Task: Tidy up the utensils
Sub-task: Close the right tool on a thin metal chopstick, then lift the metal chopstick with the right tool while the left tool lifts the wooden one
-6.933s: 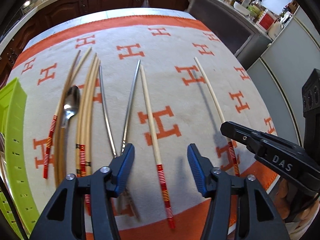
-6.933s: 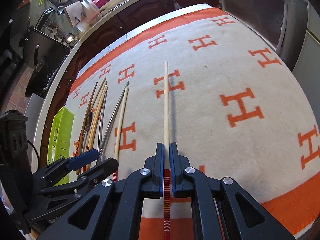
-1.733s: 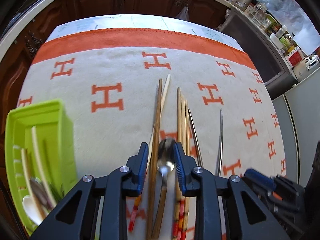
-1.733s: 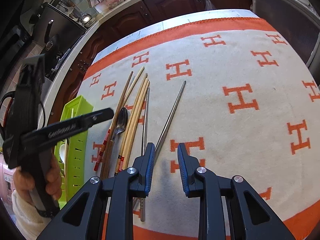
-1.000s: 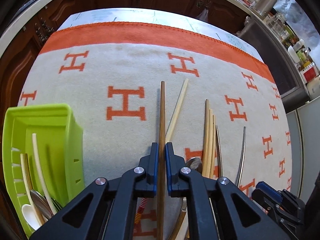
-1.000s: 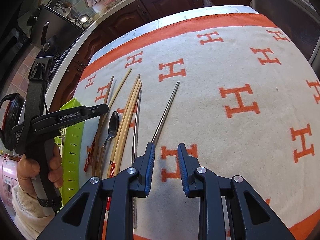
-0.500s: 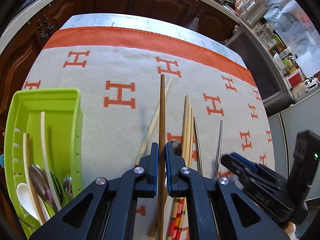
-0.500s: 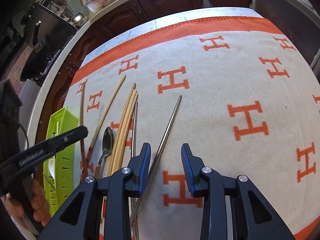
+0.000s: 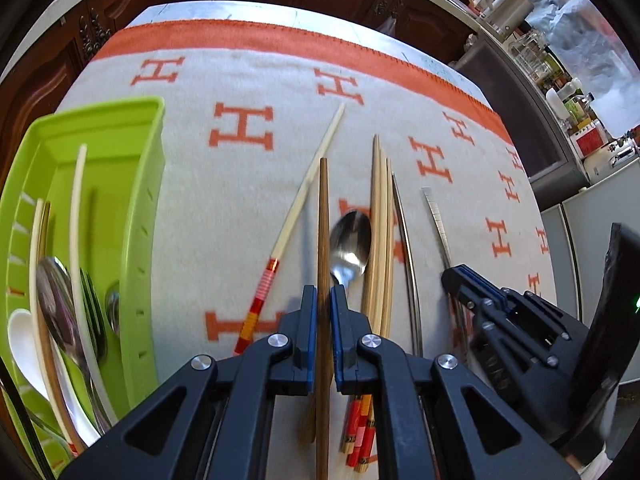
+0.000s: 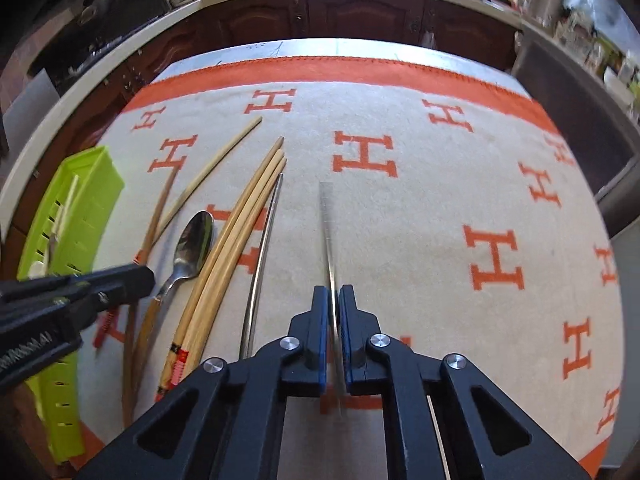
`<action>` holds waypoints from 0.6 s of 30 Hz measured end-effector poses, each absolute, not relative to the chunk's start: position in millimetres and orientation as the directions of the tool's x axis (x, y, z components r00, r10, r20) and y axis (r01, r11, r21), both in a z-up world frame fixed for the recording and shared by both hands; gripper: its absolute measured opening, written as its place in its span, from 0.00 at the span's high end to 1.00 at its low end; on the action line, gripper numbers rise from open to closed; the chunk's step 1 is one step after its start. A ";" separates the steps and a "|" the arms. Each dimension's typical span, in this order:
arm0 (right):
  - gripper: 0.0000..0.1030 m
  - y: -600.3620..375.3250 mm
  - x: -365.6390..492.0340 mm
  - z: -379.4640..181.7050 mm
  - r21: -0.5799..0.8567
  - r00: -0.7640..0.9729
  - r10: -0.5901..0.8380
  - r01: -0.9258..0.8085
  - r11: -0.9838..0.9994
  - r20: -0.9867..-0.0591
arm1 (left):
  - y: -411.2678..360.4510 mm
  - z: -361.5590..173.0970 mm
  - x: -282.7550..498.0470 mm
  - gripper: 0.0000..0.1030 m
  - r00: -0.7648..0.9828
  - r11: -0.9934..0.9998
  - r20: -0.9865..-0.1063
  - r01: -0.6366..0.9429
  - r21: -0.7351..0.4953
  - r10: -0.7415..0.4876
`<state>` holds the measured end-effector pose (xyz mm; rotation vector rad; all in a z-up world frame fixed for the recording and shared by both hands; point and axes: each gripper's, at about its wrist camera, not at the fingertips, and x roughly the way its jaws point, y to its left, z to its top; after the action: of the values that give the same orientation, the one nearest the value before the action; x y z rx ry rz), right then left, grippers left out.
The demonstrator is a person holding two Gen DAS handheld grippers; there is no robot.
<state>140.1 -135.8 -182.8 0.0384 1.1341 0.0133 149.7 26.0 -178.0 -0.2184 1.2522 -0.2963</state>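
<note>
Left claw (image 9: pixel 323 340): angled steeply down over the blanket (image 9: pixel 224 208); pads clamped on a brown chopstick (image 9: pixel 323 216), which runs straight out ahead between them.
Right claw (image 10: pixel 333 340): angled steeply down too; pads pinched on a steel chopstick (image 10: pixel 327 216), tip pointing away.
Left claw from right view: black body at left edge (image 10: pixel 72 292), blurred; hand behind it cut off.
Right claw from left view: low right (image 9: pixel 500 312), over the steel chopstick's near end, which is hidden there.
Loose on blanket: spoon (image 9: pixel 351 240) just right of the brown chopstick; pale chopstick (image 9: pixel 308 188) with red-banded end to its left, slanted; bamboo chopsticks (image 9: pixel 380 232) bunched right of the spoon; second steel chopstick (image 9: pixel 406 248) beside them.
Tray (image 9: pixel 152 216): green, left on the table; holds spoons, a fork, pale sticks.
Hard to make out: tray contents overlap, near ends cut off by frame; spoon handle hidden behind left claw; table mostly covered by blanket.
</note>
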 end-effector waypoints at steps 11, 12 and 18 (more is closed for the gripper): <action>0.95 -173.8 101.1 -152.3 0.365 0.455 0.301 0.058 0.929 -0.838 | 35.6 -150.9 110.1 0.96 0.340 0.918 -0.853 0.143 -0.370 -0.396; 0.95 -173.5 97.6 -146.9 0.378 0.463 0.314 0.051 0.924 -0.829 | 35.9 -147.9 106.1 0.96 0.346 0.915 -0.847 0.148 -0.376 -0.404; 0.95 -161.5 74.1 -111.4 0.419 0.515 0.367 -0.017 0.908 -0.774 | 42.1 -126.9 80.8 0.96 0.391 0.901 -0.812 0.170 -0.398 -0.432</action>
<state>74.1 -161.5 -111.4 0.3851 1.0089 0.2375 80.8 42.1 -126.9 -0.2678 1.1070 -0.3885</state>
